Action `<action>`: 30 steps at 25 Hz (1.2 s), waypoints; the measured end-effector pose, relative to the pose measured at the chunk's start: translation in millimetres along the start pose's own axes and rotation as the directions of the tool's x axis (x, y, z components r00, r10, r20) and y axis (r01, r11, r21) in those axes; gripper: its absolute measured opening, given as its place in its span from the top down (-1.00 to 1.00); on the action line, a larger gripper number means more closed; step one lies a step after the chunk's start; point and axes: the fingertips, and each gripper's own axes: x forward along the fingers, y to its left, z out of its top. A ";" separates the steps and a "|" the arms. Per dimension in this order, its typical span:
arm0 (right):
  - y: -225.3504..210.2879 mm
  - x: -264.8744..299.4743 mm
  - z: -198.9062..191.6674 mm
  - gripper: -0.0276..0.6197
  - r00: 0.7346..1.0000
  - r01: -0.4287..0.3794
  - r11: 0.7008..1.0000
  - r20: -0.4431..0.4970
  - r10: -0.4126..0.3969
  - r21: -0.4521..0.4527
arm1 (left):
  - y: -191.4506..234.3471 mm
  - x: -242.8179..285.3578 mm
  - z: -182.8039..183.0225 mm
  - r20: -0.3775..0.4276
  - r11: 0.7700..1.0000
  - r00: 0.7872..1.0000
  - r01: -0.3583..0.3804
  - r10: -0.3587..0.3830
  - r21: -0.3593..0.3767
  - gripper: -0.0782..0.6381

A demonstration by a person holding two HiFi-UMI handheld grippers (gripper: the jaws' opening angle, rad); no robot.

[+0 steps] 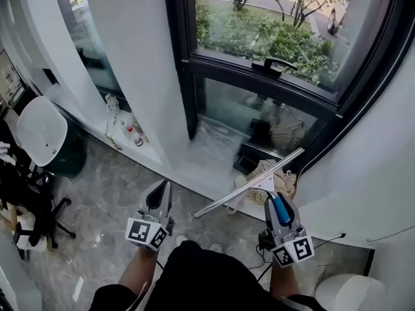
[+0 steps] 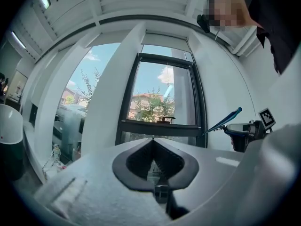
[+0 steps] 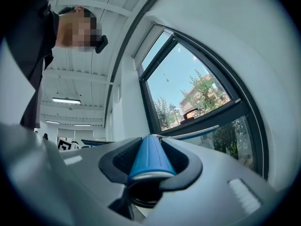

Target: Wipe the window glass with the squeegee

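A squeegee with a blue handle [image 1: 281, 209] and a long metal blade [image 1: 249, 183] is held in front of the window glass [image 1: 272, 24], apart from it. My right gripper [image 1: 279, 207] is shut on the blue handle [image 3: 149, 157], and the blade [image 3: 193, 134] runs across below the window frame in the right gripper view. My left gripper [image 1: 159, 199] hangs to the left of the squeegee, shut with nothing between its jaws. In the left gripper view, the squeegee [image 2: 223, 121] and right gripper [image 2: 244, 132] show at the right, with the window [image 2: 160, 98] straight ahead.
A black window handle [image 1: 273, 65] sits on the dark frame. A white pillar [image 1: 139, 63] stands left of the window. A wicker basket [image 1: 275, 180] lies on the sill below. A white chair [image 1: 42, 131] and an office chair base [image 1: 39, 216] stand on the left floor.
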 end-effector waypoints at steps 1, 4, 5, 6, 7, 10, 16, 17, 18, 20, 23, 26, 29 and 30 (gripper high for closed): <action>-5.5 0.4 -0.7 0.51 1.000 0.013 1.000 0.000 -0.013 0.002 | -1.8 8.1 -0.8 -0.004 1.000 1.000 0.014 -0.014 -0.002 0.77; -19.9 4.2 -1.0 0.51 0.998 0.055 0.998 0.005 -0.055 -0.004 | -3.0 34.0 -2.2 -0.008 0.998 0.998 0.056 -0.056 -0.016 0.77; -23.7 6.2 -0.1 0.51 0.998 0.069 0.998 0.011 -0.069 -0.009 | -2.4 43.1 -2.5 -0.009 0.997 0.998 0.070 -0.070 -0.020 0.77; -27.3 8.7 0.9 0.51 0.996 0.083 0.996 0.017 -0.083 -0.015 | -1.4 52.6 -2.7 -0.009 0.996 0.996 0.084 -0.084 -0.023 0.77; -31.1 11.8 2.0 0.51 0.995 0.098 0.995 0.023 -0.098 -0.020 | 0.0 62.2 -2.9 -0.009 0.995 0.995 0.098 -0.099 -0.024 0.78; -41.9 24.2 7.0 0.51 0.989 0.143 0.989 0.043 -0.142 -0.029 | 6.2 92.8 -1.6 0.001 0.989 0.989 0.147 -0.147 -0.024 0.77; -59.0 55.8 18.2 0.51 0.973 0.222 0.973 0.077 -0.217 -0.067 | 21.2 154.1 5.8 0.011 0.970 0.971 0.240 -0.240 -0.033 0.78; -61.2 61.2 19.9 0.51 0.970 0.236 0.969 0.084 -0.230 -0.072 | 23.5 163.7 6.8 0.009 0.966 0.967 0.255 -0.255 -0.034 0.78; -63.3 66.5 21.8 0.51 0.966 0.250 0.965 0.091 -0.243 -0.076 | 25.6 173.5 7.1 0.008 0.962 0.963 0.271 -0.271 -0.035 0.78; -67.3 77.1 24.3 0.51 0.958 0.277 0.957 0.103 -0.269 -0.080 | 29.7 192.4 5.1 0.013 0.951 0.952 0.307 -0.307 -0.037 0.78; -70.8 89.8 24.2 0.51 0.945 0.316 0.945 0.113 -0.306 -0.088 | 32.7 217.1 8.1 0.009 0.935 0.935 0.353 -0.353 -0.027 0.78; -73.6 99.9 23.2 0.51 0.930 0.358 0.928 0.126 -0.345 -0.100 | 34.9 237.7 6.7 -0.002 0.913 0.914 0.407 -0.407 -0.030 0.78; -76.3 111.2 25.0 0.51 0.910 0.402 0.909 0.153 -0.384 -0.107 | 42.1 255.5 3.4 -0.006 0.891 0.892 0.452 -0.452 -0.044 0.78; -76.5 114.9 26.6 0.51 0.903 0.417 0.902 0.164 -0.397 -0.110 | 45.6 260.6 1.8 -0.003 0.884 0.885 0.465 -0.466 -0.046 0.78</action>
